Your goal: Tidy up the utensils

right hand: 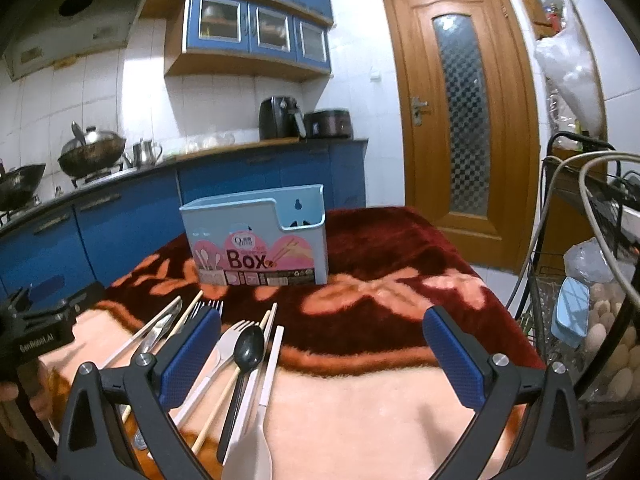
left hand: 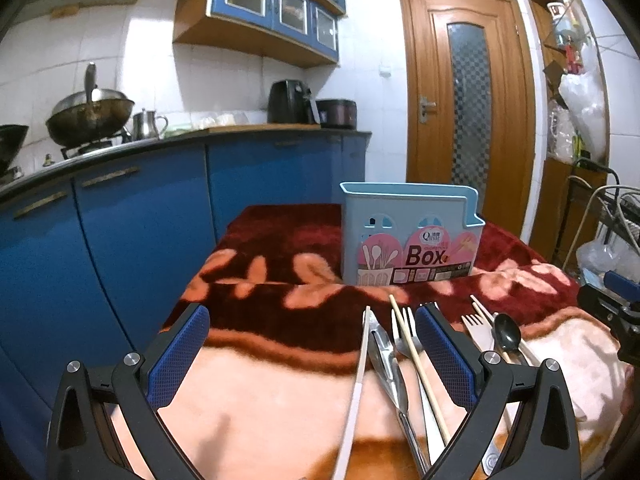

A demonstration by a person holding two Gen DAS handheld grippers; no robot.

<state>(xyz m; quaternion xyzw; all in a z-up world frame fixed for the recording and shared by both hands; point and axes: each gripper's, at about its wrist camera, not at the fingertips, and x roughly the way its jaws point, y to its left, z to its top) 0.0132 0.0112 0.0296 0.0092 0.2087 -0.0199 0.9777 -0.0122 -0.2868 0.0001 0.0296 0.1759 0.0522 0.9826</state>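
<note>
both tools hang spread apart with nothing between their blue pads: the left tool (left hand: pixel 312 356) hovers low over the blanket (left hand: pixel 256 396) that covers the desk, and the right tool (right hand: pixel 322 356) does the same a little to the side.

the utensils lie loose in a fan on the pale part of the blanket, near the front edge. among them are a black spoon (right hand: pixel 249 347), a pale fork (right hand: pixel 230 338), a metal fork (left hand: pixel 406 338), a wooden chopstick (left hand: pixel 416 360), a white chopstick (right hand: pixel 272 360) and what looks like a pair of metal tongs (left hand: pixel 386 364). the blue holder box (right hand: pixel 256 240) stands upright farther back on the dark red part, well apart from the pile, and nothing shows above its rim, so sorting seems not yet begun.

the step in hand looks like a first pick. the pieces cross and overlap, so it would pay to start with one lying on top or at the edge of the fan, such as the black spoon. coming down with the pads either side of its handle, not the bowl, should give a firm grip. the soft pile may let thin pieces sink, so the pads need to go low. lift straight up, so the neighbours are not dragged along.
</note>
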